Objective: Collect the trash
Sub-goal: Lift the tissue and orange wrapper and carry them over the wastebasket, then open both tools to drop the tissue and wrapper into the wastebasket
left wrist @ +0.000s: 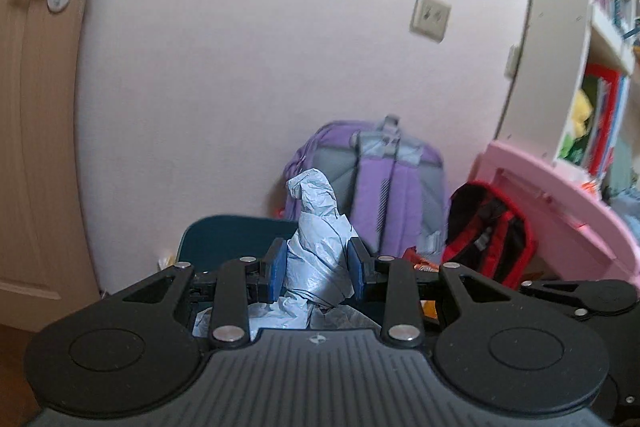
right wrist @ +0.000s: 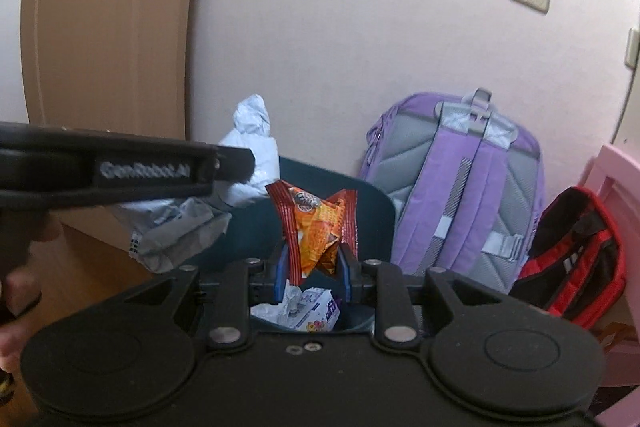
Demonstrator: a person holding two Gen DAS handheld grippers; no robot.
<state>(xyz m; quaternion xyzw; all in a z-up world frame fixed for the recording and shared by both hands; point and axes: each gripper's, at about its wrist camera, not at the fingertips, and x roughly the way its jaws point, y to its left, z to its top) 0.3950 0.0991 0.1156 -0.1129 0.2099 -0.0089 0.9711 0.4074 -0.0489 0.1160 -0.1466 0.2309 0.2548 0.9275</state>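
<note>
My left gripper (left wrist: 318, 269) is shut on a crumpled pale grey-blue plastic bag (left wrist: 320, 227), which sticks up between its blue pads; the same bag (right wrist: 248, 163) shows in the right wrist view beside the left gripper's black body (right wrist: 120, 167). My right gripper (right wrist: 314, 267) is shut on an orange and red snack wrapper (right wrist: 316, 223), held above a dark blue trash bin (right wrist: 372, 203). Inside the bin lie crumpled paper and a small carton (right wrist: 308, 311). The bin's rim (left wrist: 224, 227) also shows behind the left gripper.
A purple backpack (right wrist: 460, 179) leans on the pale wall behind the bin, with a red and black bag (right wrist: 572, 259) to its right. A pink desk (left wrist: 560, 195) and a bookshelf (left wrist: 592, 67) stand at the right. A wooden door (right wrist: 108, 27) is at the left.
</note>
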